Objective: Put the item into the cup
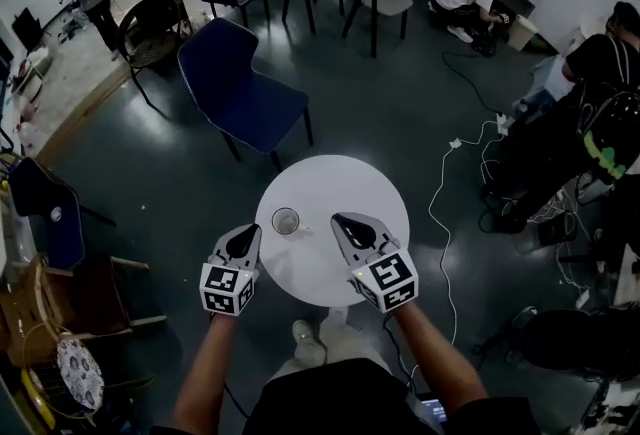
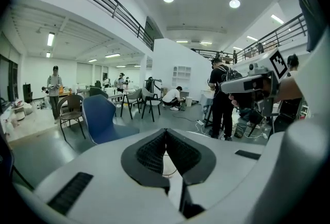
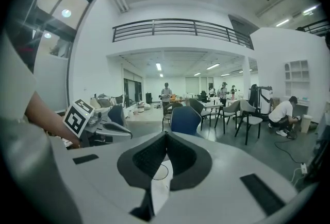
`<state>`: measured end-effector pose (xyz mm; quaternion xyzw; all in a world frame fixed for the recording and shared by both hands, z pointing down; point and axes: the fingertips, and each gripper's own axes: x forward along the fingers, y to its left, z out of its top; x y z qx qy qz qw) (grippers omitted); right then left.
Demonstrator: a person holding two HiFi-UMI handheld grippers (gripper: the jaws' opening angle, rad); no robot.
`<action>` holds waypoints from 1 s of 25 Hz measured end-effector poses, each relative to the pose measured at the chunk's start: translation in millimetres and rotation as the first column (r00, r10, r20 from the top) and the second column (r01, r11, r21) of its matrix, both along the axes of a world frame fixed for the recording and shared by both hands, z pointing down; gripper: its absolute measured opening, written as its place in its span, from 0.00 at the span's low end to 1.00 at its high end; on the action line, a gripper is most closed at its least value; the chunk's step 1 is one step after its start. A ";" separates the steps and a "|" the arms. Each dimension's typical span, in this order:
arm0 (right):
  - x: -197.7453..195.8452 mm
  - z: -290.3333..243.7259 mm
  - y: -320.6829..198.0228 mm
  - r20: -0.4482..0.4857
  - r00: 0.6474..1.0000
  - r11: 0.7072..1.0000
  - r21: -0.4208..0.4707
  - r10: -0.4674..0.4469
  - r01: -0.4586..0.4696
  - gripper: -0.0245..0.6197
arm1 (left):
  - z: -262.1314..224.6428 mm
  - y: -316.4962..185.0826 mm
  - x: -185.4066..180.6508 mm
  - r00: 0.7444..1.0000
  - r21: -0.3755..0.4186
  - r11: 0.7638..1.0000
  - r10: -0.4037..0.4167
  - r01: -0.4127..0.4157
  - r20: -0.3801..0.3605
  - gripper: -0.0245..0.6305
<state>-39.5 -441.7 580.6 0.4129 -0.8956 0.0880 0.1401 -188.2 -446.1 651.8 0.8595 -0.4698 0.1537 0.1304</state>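
Observation:
A small clear cup [image 1: 285,221] stands upright on the round white table [image 1: 345,185], left of its middle. My left gripper [image 1: 247,233] hangs over the table's left edge, just left of the cup, its jaws pressed together with nothing between them. My right gripper [image 1: 342,220] is to the right of the cup, also shut and empty. In the right gripper view the closed jaws [image 3: 166,134] point over the cup's rim [image 3: 159,174]. The left gripper view shows its own closed jaws [image 2: 165,131]. No loose item shows on the table.
A blue chair [image 1: 240,88] stands beyond the table, with black and grey chairs further back. A white cable [image 1: 440,213] trails over the dark floor on the right. People stand and crouch at the room's edges. A wooden chair [image 1: 60,308] is at the left.

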 end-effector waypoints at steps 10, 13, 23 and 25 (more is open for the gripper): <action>-29.4 -50.4 27.4 -0.007 1.000 0.996 0.088 -0.006 0.006 0.06 | -62.9 47.0 -6.1 0.999 0.112 0.993 0.027 -0.022 -0.046 0.06; -35.4 -57.7 35.3 -0.002 1.000 0.994 0.105 -0.003 0.003 0.06 | -77.6 57.5 -10.4 0.997 0.140 0.990 0.029 -0.018 -0.074 0.06; -69.4 -75.3 57.3 -0.009 1.000 0.990 0.144 0.000 0.001 0.06 | -112.1 90.2 -37.4 0.990 0.200 0.980 0.045 -0.018 -0.133 0.06; -73.7 -78.4 62.3 -0.015 1.000 0.989 0.148 -0.002 0.004 0.06 | -115.7 95.8 -39.3 0.988 0.201 0.979 0.049 -0.019 -0.146 0.06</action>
